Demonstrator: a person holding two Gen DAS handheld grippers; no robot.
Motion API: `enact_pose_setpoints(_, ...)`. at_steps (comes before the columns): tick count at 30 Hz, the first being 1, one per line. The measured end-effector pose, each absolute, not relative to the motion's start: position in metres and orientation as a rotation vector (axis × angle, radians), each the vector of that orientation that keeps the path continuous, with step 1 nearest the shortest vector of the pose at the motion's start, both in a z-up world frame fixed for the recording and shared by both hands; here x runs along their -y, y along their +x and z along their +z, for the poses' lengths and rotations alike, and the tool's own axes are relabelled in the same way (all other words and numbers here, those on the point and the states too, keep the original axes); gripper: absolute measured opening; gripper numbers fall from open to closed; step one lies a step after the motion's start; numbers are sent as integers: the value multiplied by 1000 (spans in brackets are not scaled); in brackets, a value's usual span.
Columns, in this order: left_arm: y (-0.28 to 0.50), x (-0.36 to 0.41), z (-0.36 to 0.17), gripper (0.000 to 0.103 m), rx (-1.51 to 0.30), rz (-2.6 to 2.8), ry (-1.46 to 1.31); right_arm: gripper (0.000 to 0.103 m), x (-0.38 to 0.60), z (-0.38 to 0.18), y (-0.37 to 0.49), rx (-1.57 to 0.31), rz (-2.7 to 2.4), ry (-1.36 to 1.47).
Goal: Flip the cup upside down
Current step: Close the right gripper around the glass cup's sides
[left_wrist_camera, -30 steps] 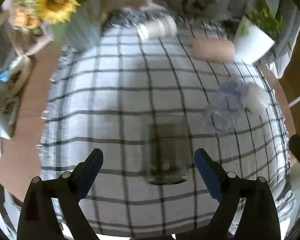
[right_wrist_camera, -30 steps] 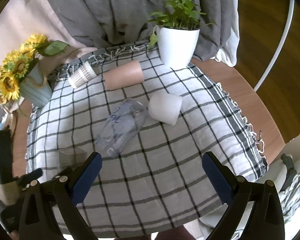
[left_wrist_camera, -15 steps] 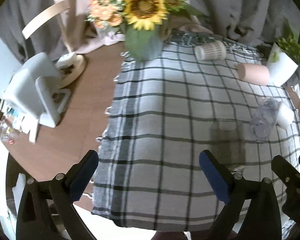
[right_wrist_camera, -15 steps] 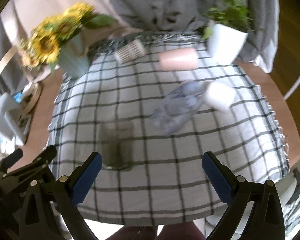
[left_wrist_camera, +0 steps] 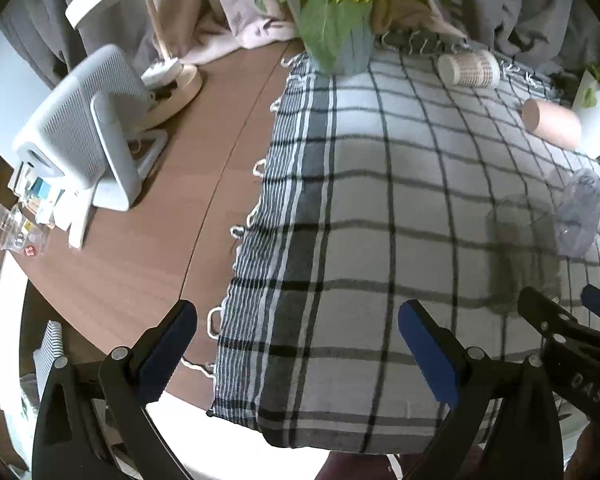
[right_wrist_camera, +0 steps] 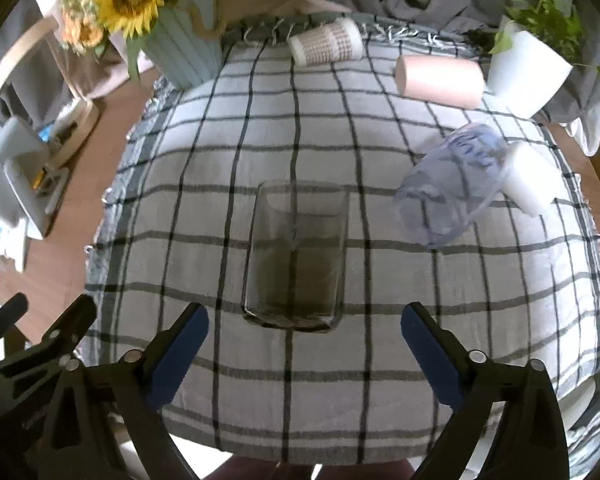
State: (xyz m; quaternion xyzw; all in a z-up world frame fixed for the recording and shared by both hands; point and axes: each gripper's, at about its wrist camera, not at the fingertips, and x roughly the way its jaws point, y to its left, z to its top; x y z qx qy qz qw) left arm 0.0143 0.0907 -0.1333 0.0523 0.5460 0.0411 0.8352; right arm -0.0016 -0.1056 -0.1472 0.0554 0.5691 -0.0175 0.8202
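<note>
The right hand-held gripper is hanging open before the smoky glass cup, standing mid-cloth. Gripping glass too lightly risks it slipping mid-flip; the left hand-held gripper is open too.

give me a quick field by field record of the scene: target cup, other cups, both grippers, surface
target: clear smoky glass tumbler, standing on the cloth, centred ahead of the right gripper
right gripper: open, empty
left gripper: open, empty, off to the tumbler's left
lying cups: patterned white paper cup, pink cup, clear plastic cup, plain white cup
surface: grey checked tablecloth on a brown wooden table
</note>
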Motion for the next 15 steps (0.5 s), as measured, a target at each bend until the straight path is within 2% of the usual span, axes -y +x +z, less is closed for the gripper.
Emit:
enact_pose_setpoints(8,17,-94,-151,103,-1192,90,118,86,94,-179,8,-1274,-27,123)
enact_pose_setpoints(15,19,-87,-153,103,-1186,74,148,68,98,-192,14,-1275,-36,124)
